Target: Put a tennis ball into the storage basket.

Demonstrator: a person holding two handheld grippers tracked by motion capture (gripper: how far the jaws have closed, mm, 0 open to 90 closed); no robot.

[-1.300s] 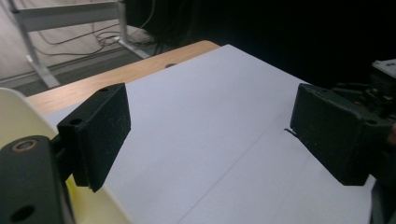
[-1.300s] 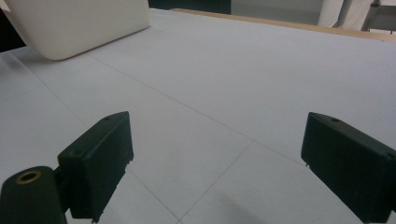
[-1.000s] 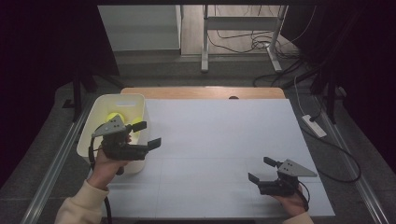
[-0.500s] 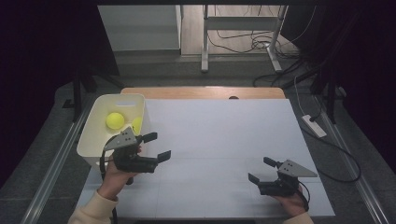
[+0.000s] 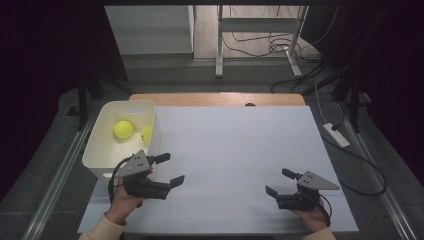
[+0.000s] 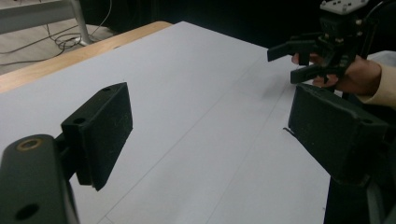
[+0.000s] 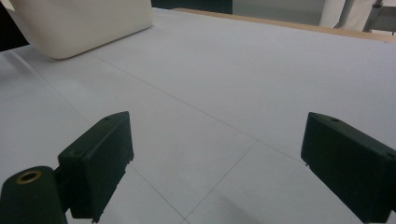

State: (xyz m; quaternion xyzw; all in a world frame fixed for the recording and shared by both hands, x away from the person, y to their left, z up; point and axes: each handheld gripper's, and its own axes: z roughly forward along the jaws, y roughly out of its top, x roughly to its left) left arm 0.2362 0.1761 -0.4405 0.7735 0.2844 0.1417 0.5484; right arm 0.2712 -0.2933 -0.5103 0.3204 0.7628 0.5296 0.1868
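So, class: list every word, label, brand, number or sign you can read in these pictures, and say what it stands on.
None: no readable text stands anywhere.
White bin: plain walls, no label.
Two yellow balls: any print too small to tell.
White table sheet: faint lines, no writing.
Left gripper and right gripper: black jaws with screw holes, no markings legible.

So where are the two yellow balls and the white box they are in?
left yellow ball [image 5: 123, 129], high view, middle of the ball
right yellow ball [image 5: 147, 134], high view, the part showing beside the box wall
white box [image 5: 128, 105], high view, far rim
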